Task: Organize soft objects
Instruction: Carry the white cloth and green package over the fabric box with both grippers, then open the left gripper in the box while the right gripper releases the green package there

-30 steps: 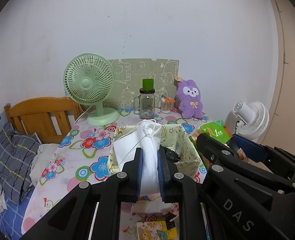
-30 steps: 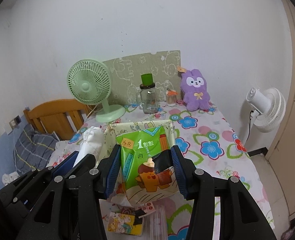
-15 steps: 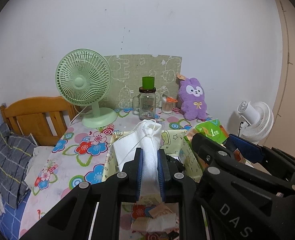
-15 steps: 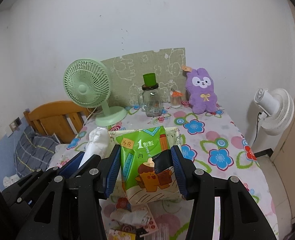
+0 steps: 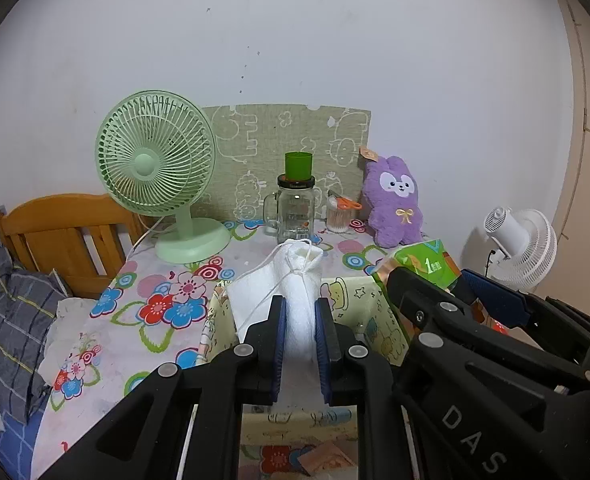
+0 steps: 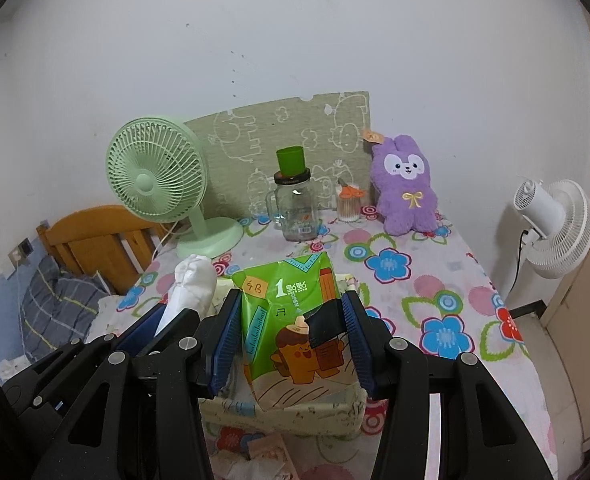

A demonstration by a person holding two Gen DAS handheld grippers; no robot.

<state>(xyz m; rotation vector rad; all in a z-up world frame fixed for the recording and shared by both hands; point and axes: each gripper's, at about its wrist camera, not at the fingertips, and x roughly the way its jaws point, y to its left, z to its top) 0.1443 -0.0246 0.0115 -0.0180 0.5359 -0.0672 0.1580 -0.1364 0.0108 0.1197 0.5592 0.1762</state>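
Observation:
My left gripper (image 5: 299, 328) is shut on a rolled white cloth (image 5: 301, 280) with loose strings, held over the pale yellow fabric storage box (image 5: 379, 320). The cloth also shows in the right wrist view (image 6: 193, 284). My right gripper (image 6: 291, 344) is shut on a green tissue pack (image 6: 295, 320) with a cartoon print, held above the same box (image 6: 279, 412). The pack also shows in the left wrist view (image 5: 423, 260). The two grippers are side by side, left one to the left.
On the floral tablecloth (image 6: 435, 292) stand a green desk fan (image 5: 159, 176), a glass jar with green cup (image 5: 295, 208), a cotton swab holder (image 5: 339, 216) and a purple plush bunny (image 5: 395, 200). A white fan (image 6: 551, 224) is right; a wooden chair (image 5: 67, 236) left. Small packets (image 6: 267, 452) lie before the box.
Both grippers have moved forward and lower with their loads, so the storage box now sits right under them. The loose packets have slid toward the bottom edge of both views.

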